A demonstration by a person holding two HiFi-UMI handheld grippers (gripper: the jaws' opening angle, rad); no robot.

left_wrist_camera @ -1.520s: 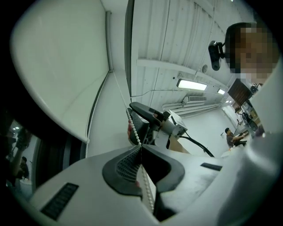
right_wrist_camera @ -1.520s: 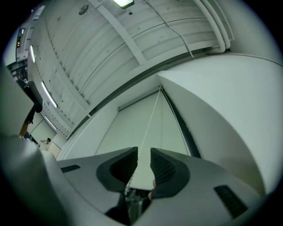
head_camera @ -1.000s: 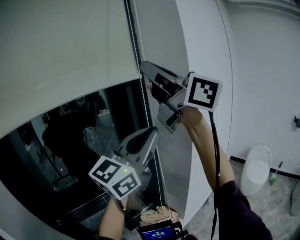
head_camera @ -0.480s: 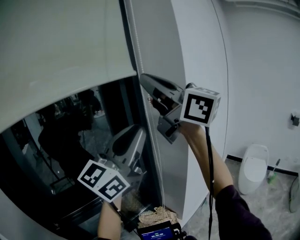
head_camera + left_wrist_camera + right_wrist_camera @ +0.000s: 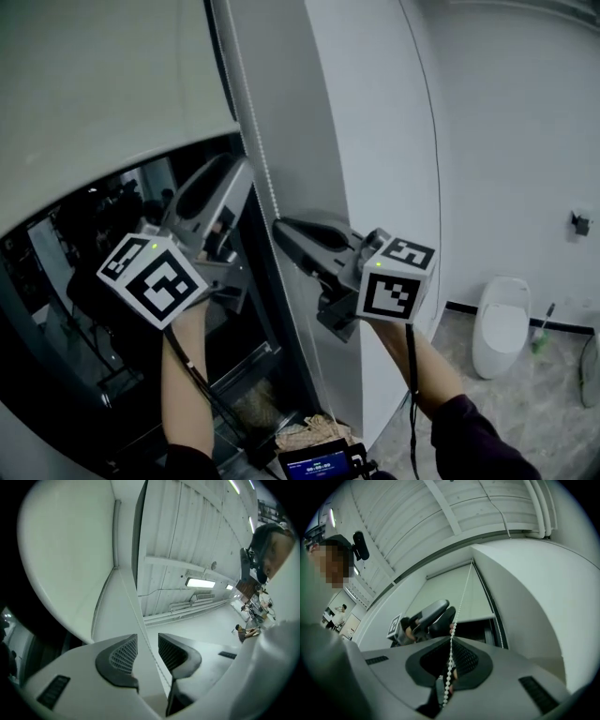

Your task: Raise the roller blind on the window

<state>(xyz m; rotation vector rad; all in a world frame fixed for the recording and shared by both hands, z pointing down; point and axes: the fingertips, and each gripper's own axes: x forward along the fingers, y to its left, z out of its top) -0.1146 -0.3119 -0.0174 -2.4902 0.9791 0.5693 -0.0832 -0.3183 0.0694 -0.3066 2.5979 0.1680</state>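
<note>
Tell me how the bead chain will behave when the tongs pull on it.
The bead chain is probably floppy: a thin strand, drawn straight only above the right tongs, which are shut on it. Its small round beads likely catch in the ribbed pads rather than slip. It looks light for its length.

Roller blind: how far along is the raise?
Done: the roller blind is partly up, and dark window glass shows below its hem. In hand: the right gripper is shut on the bead chain. The left gripper, higher up, has just been opening, with the chain loose between its jaws. Left: the blind covers the upper pane, so it likely needs more pulls.
</note>
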